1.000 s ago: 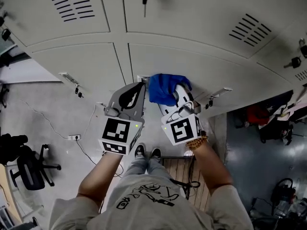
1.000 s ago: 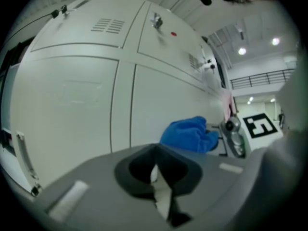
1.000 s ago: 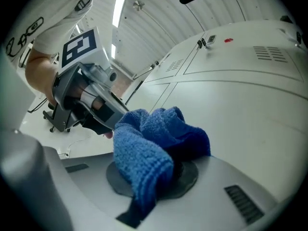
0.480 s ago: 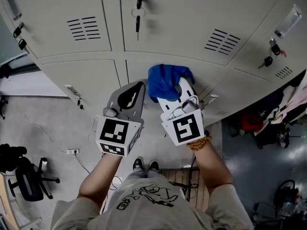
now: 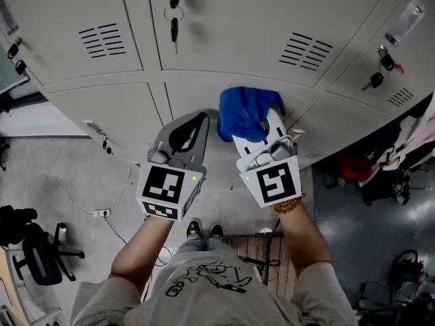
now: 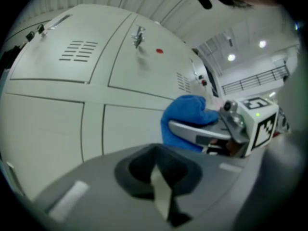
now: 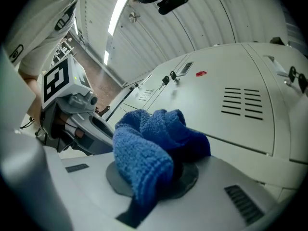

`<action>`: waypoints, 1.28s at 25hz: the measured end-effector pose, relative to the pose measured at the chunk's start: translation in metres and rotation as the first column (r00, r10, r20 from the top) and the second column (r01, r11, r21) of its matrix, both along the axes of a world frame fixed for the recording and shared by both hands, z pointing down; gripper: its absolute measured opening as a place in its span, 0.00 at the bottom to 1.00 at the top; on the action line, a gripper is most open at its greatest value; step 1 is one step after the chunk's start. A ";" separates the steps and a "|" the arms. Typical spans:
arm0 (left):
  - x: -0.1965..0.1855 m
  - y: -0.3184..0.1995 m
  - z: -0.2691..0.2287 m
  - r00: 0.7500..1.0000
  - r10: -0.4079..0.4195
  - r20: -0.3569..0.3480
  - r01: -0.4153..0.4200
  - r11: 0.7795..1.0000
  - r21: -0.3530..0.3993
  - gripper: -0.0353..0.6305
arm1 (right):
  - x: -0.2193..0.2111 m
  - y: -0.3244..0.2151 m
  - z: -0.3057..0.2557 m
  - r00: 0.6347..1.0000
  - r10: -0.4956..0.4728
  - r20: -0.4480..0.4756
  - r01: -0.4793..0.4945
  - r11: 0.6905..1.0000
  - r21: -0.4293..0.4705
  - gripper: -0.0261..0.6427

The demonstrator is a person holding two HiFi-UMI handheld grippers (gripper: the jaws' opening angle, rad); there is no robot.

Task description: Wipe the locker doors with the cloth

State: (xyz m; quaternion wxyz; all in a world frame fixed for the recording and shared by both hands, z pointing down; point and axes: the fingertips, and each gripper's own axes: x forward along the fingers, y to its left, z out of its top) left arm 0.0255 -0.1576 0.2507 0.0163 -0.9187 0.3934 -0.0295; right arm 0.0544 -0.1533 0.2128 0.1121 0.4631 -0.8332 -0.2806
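Nudged toward 3 o'clock from half a second ago, the crumpled blue terry cloth [image 5: 245, 111], clamped in the right gripper's [image 5: 265, 123] jaws, rubs the pale grey metal locker doors [image 5: 224, 36], the wiping apparently mid-course with other doors left, while the left gripper [image 5: 192, 126] idles, jaws together and empty.

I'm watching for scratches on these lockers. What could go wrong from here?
The cloth is bunched in the right gripper, so its hard jaws might scrape the door if the bunch shifts. A key hangs from the lock above; an upward wipe could snag it. The left gripper, shut and empty, sits close beside the cloth and could bump the door.
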 end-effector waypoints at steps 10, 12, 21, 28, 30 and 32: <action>0.016 -0.002 0.054 1.000 0.013 0.020 -0.011 0.997 -0.080 0.06 | 0.022 0.002 0.070 1.000 0.012 0.024 -0.011 0.998 -0.056 0.09; 0.017 -0.001 0.066 1.000 0.015 0.020 -0.013 0.995 -0.097 0.06 | 0.023 0.003 0.089 0.999 0.009 0.040 -0.007 0.998 -0.069 0.09; 0.020 -0.003 0.119 0.999 0.014 0.030 -0.010 0.990 -0.139 0.06 | 0.022 -0.001 0.164 0.999 0.013 0.048 -0.009 0.996 -0.086 0.09; 0.018 0.002 0.160 0.999 0.004 0.035 0.003 0.980 -0.201 0.06 | 0.017 0.000 0.224 1.000 0.000 0.012 0.001 0.993 -0.120 0.09; 0.020 0.004 0.172 0.999 0.009 0.043 0.000 0.975 -0.224 0.06 | 0.017 -0.001 0.241 1.000 0.001 -0.019 -0.003 0.991 -0.136 0.09; 0.022 0.005 0.182 0.999 0.018 0.050 -0.005 0.971 -0.239 0.06 | 0.017 -0.001 0.259 0.998 0.005 -0.068 -0.015 0.988 -0.152 0.09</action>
